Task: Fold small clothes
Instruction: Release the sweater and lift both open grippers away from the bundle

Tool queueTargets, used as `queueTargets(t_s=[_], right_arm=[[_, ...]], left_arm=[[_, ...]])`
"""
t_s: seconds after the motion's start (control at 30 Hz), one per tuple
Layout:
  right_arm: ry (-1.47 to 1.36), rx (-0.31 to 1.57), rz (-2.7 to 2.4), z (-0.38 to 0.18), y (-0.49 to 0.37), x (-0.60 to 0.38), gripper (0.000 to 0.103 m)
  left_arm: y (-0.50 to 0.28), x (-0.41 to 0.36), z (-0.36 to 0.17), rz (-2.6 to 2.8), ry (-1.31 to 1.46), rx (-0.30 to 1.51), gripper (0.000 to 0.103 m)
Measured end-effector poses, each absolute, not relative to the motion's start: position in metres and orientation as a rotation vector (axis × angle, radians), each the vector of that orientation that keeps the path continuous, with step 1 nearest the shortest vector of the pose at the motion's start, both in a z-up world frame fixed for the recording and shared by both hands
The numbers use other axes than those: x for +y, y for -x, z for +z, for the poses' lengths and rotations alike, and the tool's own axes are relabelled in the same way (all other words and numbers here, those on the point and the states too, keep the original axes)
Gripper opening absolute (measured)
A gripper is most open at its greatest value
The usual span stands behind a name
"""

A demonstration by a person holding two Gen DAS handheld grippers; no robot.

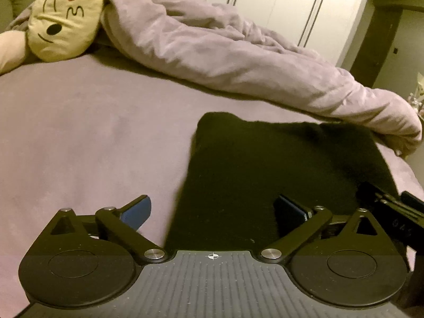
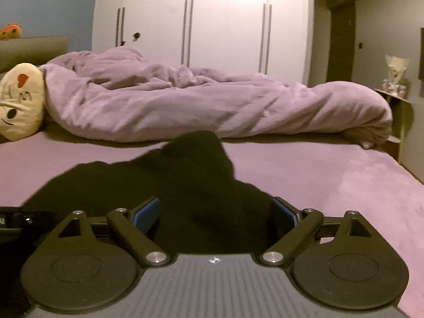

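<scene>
A small black garment (image 1: pixel 265 169) lies flat on the purple bed sheet (image 1: pixel 79 137). My left gripper (image 1: pixel 216 209) is open, low over the garment's near left edge; one blue pad is over the sheet, the other over the cloth. The right gripper's body (image 1: pixel 392 206) shows at the right edge of this view. In the right wrist view the black garment (image 2: pixel 185 182) has a raised, bunched far corner. My right gripper (image 2: pixel 216 212) is open with its jaws straddling the near part of the cloth. The left gripper's body (image 2: pixel 10 220) shows at the left edge.
A crumpled purple duvet (image 1: pixel 225 47) lies across the far side of the bed. A cream emoji pillow (image 1: pixel 63 18) sits at the far left. White wardrobes (image 2: pixel 206 21) stand behind. A shelf with items (image 2: pixel 397 92) is at the right, past the bed's edge.
</scene>
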State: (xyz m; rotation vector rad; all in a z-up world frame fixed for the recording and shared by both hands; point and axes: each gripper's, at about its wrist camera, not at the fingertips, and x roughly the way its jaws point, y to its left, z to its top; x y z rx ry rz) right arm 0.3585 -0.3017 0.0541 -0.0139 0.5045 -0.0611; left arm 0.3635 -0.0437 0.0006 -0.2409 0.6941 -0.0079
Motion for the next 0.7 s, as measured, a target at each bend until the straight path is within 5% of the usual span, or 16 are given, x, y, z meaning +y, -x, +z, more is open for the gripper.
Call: queueTargets(t_s=[0.7], right_arm=[[0.082, 0.535, -0.131, 0.049, -0.327, -0.295, 0.099]], left_arm=[[-0.307, -0.037, 0.022, -0.045, 0.110, 0.688, 0.103]])
